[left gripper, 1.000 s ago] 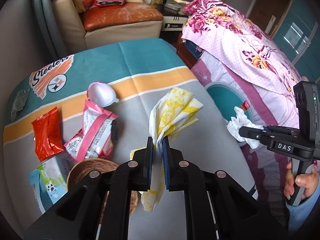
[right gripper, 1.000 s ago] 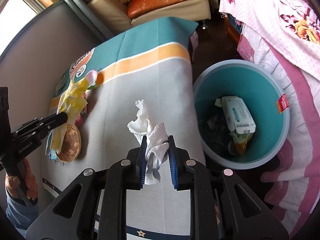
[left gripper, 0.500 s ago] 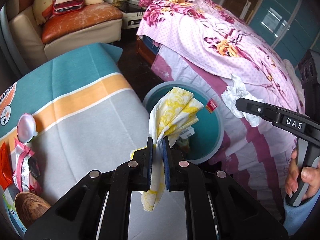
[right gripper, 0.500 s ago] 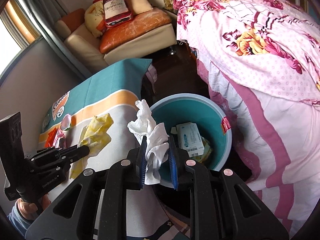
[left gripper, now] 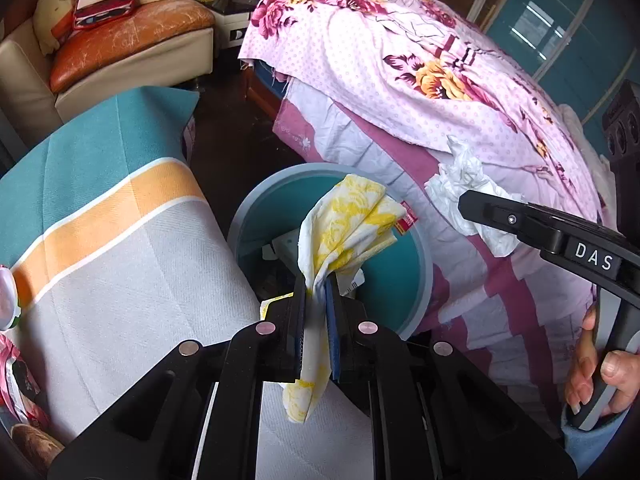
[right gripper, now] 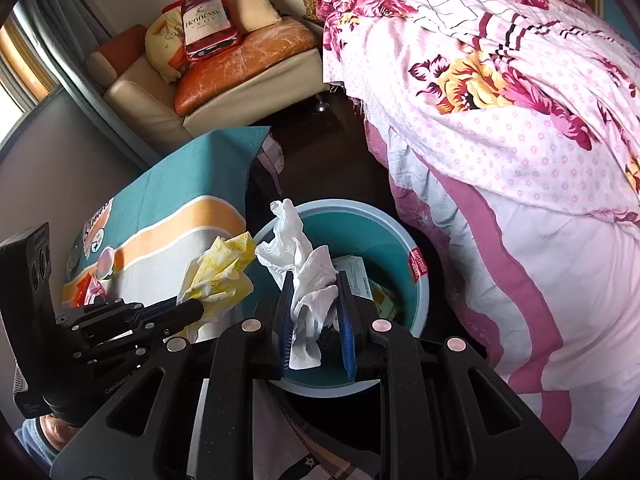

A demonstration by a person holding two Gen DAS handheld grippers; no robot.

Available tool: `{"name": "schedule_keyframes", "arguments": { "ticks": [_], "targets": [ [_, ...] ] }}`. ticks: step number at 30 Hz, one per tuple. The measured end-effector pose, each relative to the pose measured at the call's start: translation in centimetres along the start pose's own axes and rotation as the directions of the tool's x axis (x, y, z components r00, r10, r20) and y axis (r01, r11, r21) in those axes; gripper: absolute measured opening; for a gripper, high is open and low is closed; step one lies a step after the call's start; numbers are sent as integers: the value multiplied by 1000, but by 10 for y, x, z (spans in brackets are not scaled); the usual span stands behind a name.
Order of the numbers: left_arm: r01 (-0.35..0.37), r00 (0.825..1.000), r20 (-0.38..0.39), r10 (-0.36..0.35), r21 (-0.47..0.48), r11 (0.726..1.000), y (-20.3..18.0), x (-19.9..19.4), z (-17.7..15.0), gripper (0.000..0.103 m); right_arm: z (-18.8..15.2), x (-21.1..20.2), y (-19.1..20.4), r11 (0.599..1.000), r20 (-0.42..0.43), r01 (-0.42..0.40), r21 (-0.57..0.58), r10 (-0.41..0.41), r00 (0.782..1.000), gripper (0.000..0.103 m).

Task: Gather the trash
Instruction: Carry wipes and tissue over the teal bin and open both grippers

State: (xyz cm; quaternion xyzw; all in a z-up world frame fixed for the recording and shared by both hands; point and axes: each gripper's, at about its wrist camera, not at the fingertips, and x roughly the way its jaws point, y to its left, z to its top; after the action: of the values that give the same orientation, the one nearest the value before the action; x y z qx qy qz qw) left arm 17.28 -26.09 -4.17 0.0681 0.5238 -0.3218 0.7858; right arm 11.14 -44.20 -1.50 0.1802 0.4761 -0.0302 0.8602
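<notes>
Two hand-held grippers hang over a round teal bin (right gripper: 416,292) that stands on the dark floor between a cloth-covered table (left gripper: 120,248) and a bed with a pink flowered cover (left gripper: 400,80). The left gripper (left gripper: 316,312) is pinched tight on a yellow-and-white napkin (left gripper: 352,224), which fans out above its jaws and trails a short tail below them. The right gripper (right gripper: 316,312) is closed, with a slightly wider gap, on a crumpled white tissue (right gripper: 304,276) that bulges up between the blue pads. Both pieces of trash sit above or near the bin's mouth, and the bin already holds a carton and other rubbish. The main risk is a miss: the napkin appears to hang near the bin's table-side rim, so if let go there it could drape over the rim or the table corner, or fall to the floor. Light paper may also cling to the ribbed pads and not drop cleanly. The two grippers are close together, so they could knock each other. More wrappers (left gripper: 16,376) remain at the far left of the table, so the job looks unfinished.
</notes>
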Motion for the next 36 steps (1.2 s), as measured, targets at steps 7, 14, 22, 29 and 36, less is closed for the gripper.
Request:
{"name": "schedule_keyframes", "arguments": {
  "ticks": [7,14,22,29,36],
  "targets": [
    [8,1000,-23,-8,2,1000,3,16,8,16,6,8,-3,1000,-8,17,11,-17,1000,19],
    [-39,999,18,40,-14,999,13,13,7,67,10,14,0,1000,-20,30,5,-30,999,19],
    [-52,998,42,54,-44,998,28,-3,1,88,11,19,14,999,-31,31,-12,-32,999,19],
    [-57,997,43,60,-64,996,39,-12,-9,89,9,25,23,999,-50,39,-26,-41,998,19],
    [-60,997,42,64,-79,995,48,-18,-18,90,11,36,30,998,-80,47,-33,-50,996,22]
  ]
}}
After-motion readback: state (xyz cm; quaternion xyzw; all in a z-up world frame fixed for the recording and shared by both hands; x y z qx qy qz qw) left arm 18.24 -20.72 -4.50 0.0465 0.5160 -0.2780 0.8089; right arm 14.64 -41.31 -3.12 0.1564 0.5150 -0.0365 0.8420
